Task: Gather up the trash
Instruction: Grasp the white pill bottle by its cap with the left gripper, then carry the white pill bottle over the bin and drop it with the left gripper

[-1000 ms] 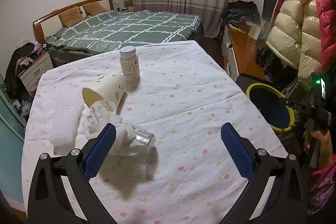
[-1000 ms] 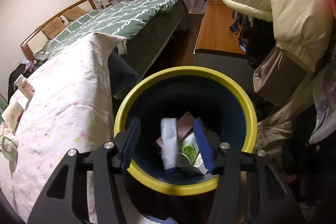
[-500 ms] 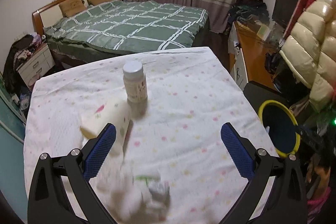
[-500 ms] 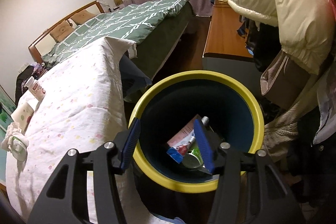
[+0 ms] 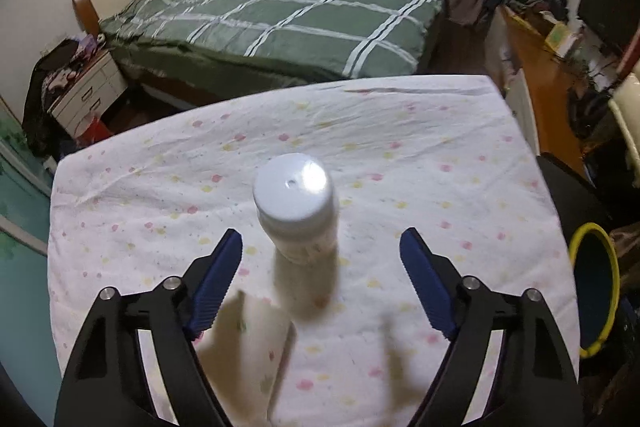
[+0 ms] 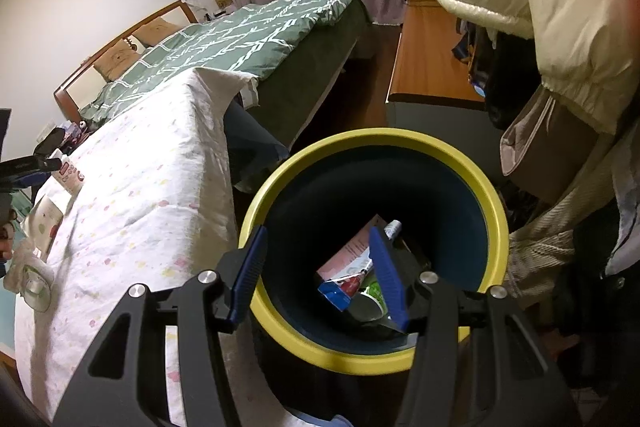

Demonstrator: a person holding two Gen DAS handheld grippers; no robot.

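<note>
A white bottle (image 5: 295, 215) with a white cap stands upright on the dotted tablecloth (image 5: 420, 163). My left gripper (image 5: 320, 239) hovers just above and behind it. Its jaws are closing, the bottle sits ahead between the tips, and the pads do not touch it. A paper cup (image 5: 248, 347) lies on its side under the left finger. My right gripper (image 6: 318, 239) is held open and empty over the yellow-rimmed bin (image 6: 492, 195). Wrappers and a tube (image 6: 352, 267) lie at the bin's bottom. The right wrist view also shows the bottle (image 6: 72, 175), the cup (image 6: 46, 223) and a crumpled tissue with a can (image 6: 32, 281).
A green checked bed (image 5: 288, 11) stands beyond the table, with a white nightstand (image 5: 86, 95) at its left. A wooden cabinet (image 6: 428, 59) and hanging puffy jackets (image 6: 560, 7) crowd the right side. The bin (image 5: 596, 287) stands off the table's right edge.
My left gripper moved forward across the table, past the tissue and cup, up to the bottle, and its jaws narrowed. A white packet between the right fingers dropped to the bin's bottom.
</note>
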